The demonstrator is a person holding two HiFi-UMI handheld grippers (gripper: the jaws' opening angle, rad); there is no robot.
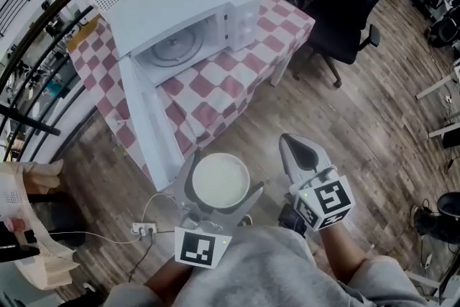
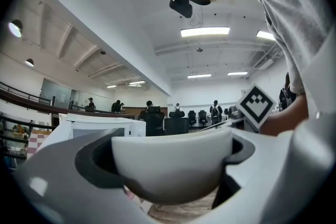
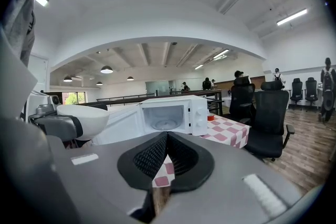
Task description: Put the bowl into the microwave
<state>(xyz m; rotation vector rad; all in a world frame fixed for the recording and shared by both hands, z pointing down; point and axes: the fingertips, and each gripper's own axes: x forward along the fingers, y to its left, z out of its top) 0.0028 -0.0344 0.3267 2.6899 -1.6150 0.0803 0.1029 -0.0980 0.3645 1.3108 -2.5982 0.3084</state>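
Observation:
A white bowl point(image 1: 220, 180) is held level over the wooden floor, with my left gripper point(image 1: 219, 187) shut on its sides. In the left gripper view the bowl point(image 2: 172, 162) fills the space between the jaws. The white microwave point(image 1: 180, 14) stands on the checkered table ahead, its door point(image 1: 154, 124) swung open toward me and the glass turntable point(image 1: 176, 45) bare. My right gripper point(image 1: 300, 152) hangs to the right of the bowl, jaws shut with nothing between them. The right gripper view shows the open microwave point(image 3: 168, 115) ahead and the bowl point(image 3: 83, 119) at left.
The red-and-white checkered table point(image 1: 237, 75) ends close in front of me. A black office chair point(image 1: 345, 18) stands at its right end. A curved railing point(image 1: 43, 47) runs along the left, and a cable with a power strip point(image 1: 144, 229) lies on the floor.

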